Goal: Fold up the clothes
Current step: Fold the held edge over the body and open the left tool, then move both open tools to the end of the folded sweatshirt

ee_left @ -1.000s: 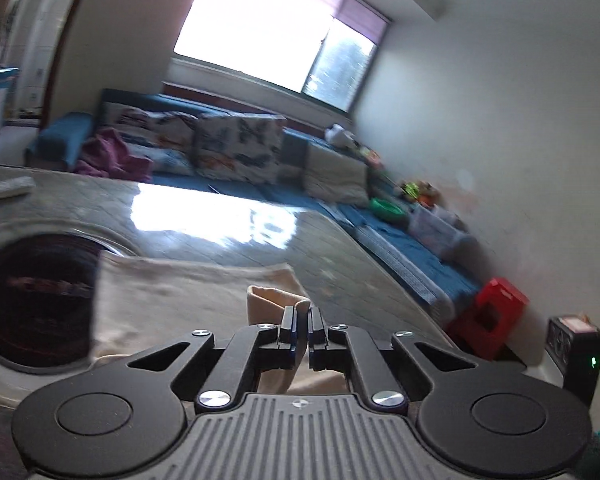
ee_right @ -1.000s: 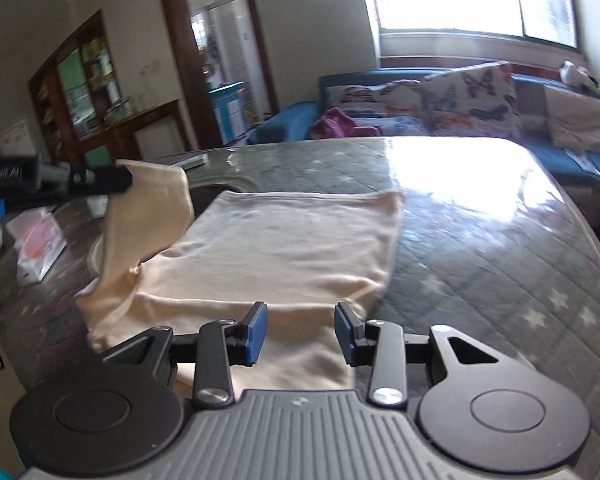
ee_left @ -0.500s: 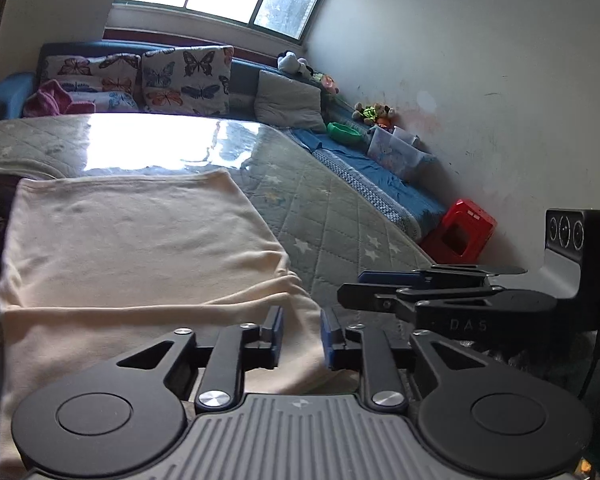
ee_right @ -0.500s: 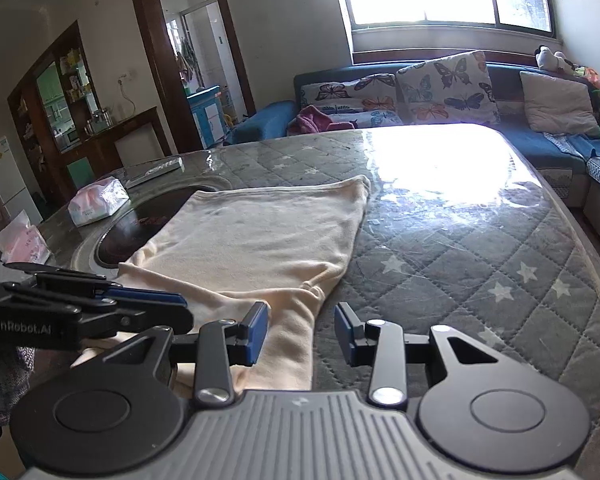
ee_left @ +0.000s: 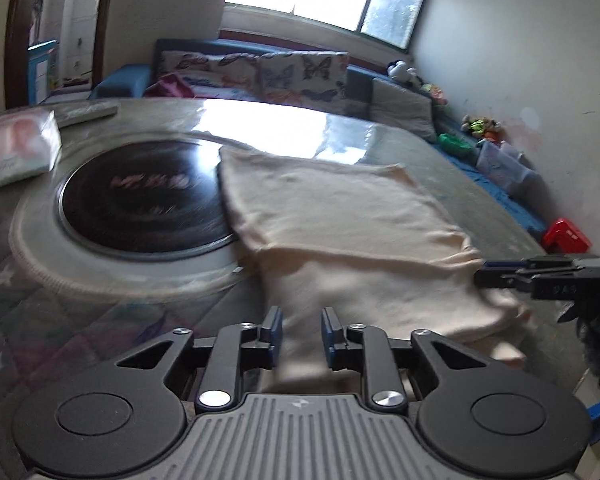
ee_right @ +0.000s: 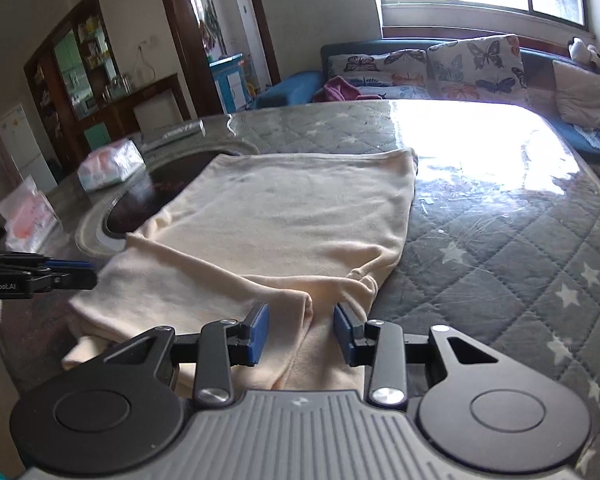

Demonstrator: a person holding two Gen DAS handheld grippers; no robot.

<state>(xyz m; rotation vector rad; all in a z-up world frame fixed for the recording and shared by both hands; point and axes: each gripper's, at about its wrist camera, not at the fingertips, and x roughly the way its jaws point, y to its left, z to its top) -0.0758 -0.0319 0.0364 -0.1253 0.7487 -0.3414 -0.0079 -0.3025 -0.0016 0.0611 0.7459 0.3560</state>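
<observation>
A cream garment (ee_left: 340, 216) lies folded flat on the quilted table (ee_right: 520, 248), its near part doubled over and rumpled. My left gripper (ee_left: 301, 316) hovers low over the garment's near left edge. Its jaws are closing, cloth shows below the gap, and the pads do not press on it. In the right wrist view the garment (ee_right: 292, 216) has a raised fold running between the fingers of my right gripper (ee_right: 301, 314), which stands open over the near hem. Each gripper also shows in the other's view: the left gripper (ee_right: 80, 274) at the left, the right gripper (ee_left: 484, 276) at the right.
A round dark hotplate (ee_left: 140, 204) is set into the table left of the garment, partly under it. A tissue pack (ee_left: 16, 148) and a remote (ee_left: 88, 114) lie beyond. A sofa with butterfly cushions (ee_right: 472, 64) stands behind the table, a red stool (ee_left: 566, 234) at the right.
The left gripper let go of the lifted cloth corner, which now lies folded flat, and dropped to the near left edge. The right gripper sank closer to the near hem.
</observation>
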